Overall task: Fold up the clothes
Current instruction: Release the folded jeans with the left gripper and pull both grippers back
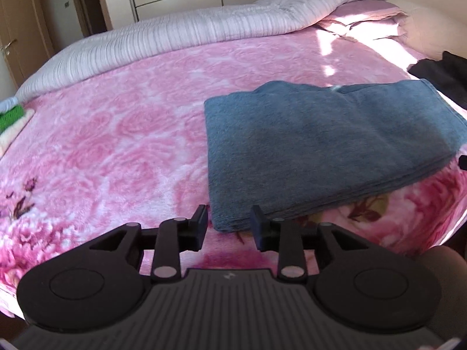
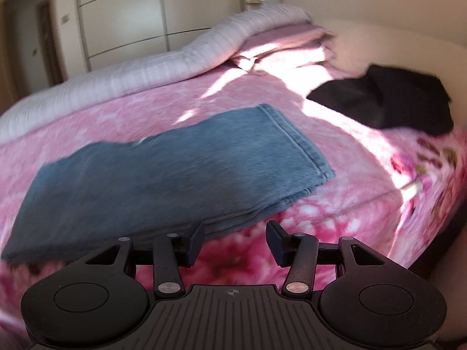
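Your left gripper (image 1: 229,224) is parted and empty, just short of the folded jeans' (image 1: 324,148) near corner. Your right gripper (image 2: 235,243) is also spread, empty, near their front edge. The jeans lie flat on the pink blanket (image 1: 116,134); a black garment (image 2: 388,102) sits beyond them, well apart.

A bed is covered by a pink floral blanket (image 1: 122,134), and a rolled pale striped quilt (image 1: 181,32) is laid along its far side. Cream wardrobe doors (image 2: 163,8) and a wooden door (image 1: 11,38) are seen behind. Bright sunlight patches (image 2: 292,67) are cast near the pink pillows (image 1: 367,17).
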The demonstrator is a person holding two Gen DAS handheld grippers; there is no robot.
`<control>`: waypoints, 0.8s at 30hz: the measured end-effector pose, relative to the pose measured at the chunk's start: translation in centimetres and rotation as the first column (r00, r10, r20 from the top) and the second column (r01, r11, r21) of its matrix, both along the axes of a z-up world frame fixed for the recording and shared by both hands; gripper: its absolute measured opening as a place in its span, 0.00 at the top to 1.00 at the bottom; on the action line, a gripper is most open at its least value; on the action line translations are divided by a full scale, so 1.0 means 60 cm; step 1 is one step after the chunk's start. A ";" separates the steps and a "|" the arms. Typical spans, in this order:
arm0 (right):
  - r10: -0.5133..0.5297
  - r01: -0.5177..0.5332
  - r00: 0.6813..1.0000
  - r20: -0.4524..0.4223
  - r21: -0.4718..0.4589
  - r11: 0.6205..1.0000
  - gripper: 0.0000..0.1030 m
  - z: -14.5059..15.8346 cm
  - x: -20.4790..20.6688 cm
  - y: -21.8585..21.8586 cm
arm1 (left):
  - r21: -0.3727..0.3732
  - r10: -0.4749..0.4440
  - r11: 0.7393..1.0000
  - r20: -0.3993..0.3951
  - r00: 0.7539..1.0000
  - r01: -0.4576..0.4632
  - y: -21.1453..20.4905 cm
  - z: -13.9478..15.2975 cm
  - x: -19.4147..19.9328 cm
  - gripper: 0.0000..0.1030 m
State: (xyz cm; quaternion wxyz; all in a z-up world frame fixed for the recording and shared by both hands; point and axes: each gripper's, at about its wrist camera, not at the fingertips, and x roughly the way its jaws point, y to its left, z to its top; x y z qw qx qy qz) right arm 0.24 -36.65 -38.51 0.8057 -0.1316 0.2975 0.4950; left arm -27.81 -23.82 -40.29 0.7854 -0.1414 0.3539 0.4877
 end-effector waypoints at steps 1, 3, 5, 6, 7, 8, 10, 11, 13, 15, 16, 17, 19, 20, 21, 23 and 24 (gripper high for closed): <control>0.002 -0.002 1.000 0.007 -0.003 1.000 0.50 0.002 -0.006 -0.001 | 0.003 -0.009 1.000 0.004 1.000 0.008 -0.004 0.004 0.001 0.73; 0.002 -0.002 1.000 0.007 -0.005 1.000 0.50 0.008 -0.013 -0.003 | 0.011 -0.022 1.000 0.011 1.000 0.021 -0.012 0.013 0.000 0.73; 0.000 0.000 1.000 0.000 -0.004 1.000 0.50 0.015 -0.017 -0.004 | 0.020 -0.029 0.999 0.019 0.999 0.028 -0.018 0.021 -0.002 0.71; 0.001 -0.001 1.000 0.004 -0.001 1.000 0.50 0.020 -0.018 -0.004 | 0.024 -0.029 0.999 0.025 0.999 0.028 -0.019 0.025 -0.003 0.71; 0.002 -0.002 1.000 0.008 0.001 1.000 0.50 0.024 -0.018 -0.004 | 0.025 -0.029 0.999 0.029 0.999 0.028 -0.021 0.027 -0.005 0.71; 0.003 -0.003 1.000 0.012 0.003 1.000 0.50 0.029 -0.019 -0.004 | 0.025 -0.029 0.999 0.033 0.999 0.028 -0.022 0.029 -0.006 0.71; 0.008 -0.008 1.000 0.022 0.005 1.000 0.50 0.035 -0.023 -0.004 | 0.022 -0.029 0.999 0.038 0.999 0.028 -0.023 0.030 -0.009 0.70; 0.011 -0.011 1.000 0.027 0.005 1.000 0.49 0.038 -0.026 -0.003 | 0.020 -0.028 0.999 0.041 0.999 0.028 -0.023 0.030 -0.010 0.70; 0.015 -0.015 0.999 0.034 -0.001 1.000 0.49 0.037 -0.031 -0.002 | 0.012 -0.029 1.000 0.045 0.999 0.029 -0.023 0.027 -0.013 0.70; 0.019 -0.019 0.999 0.039 -0.012 1.000 0.49 0.034 -0.036 0.001 | 0.001 -0.035 0.999 0.046 0.998 0.035 -0.023 0.023 -0.016 0.70; 0.021 -0.020 0.999 0.041 -0.017 1.000 0.49 0.032 -0.038 0.002 | -0.003 -0.037 0.999 0.047 0.998 0.037 -0.022 0.020 -0.017 0.70; 0.022 -0.021 0.999 0.043 -0.022 1.000 0.49 0.031 -0.040 0.003 | -0.005 -0.039 0.999 0.047 0.998 0.039 -0.022 0.019 -0.021 0.70; 0.024 -0.023 0.999 0.046 -0.029 0.999 0.49 0.028 -0.042 0.008 | -0.009 -0.041 0.999 0.057 0.998 0.042 -0.018 0.017 -0.032 0.70; 0.025 -0.024 0.999 0.047 -0.033 0.999 0.49 0.027 -0.042 0.011 | -0.015 -0.040 0.999 0.068 0.997 0.041 -0.015 0.016 -0.040 0.70; 0.026 -0.024 0.998 0.048 -0.037 0.999 0.49 0.025 -0.043 0.014 | -0.020 -0.038 0.999 0.079 0.996 0.040 -0.011 0.015 -0.049 0.70; 0.028 -0.026 0.998 0.051 -0.044 0.999 0.48 0.022 -0.045 0.019 | -0.036 -0.037 0.998 0.112 0.993 0.041 -0.003 0.013 -0.069 0.70; 0.029 -0.027 0.998 0.052 -0.048 0.998 0.48 0.021 -0.046 0.022 | -0.048 -0.037 0.998 0.136 0.990 0.044 0.002 0.012 -0.081 0.70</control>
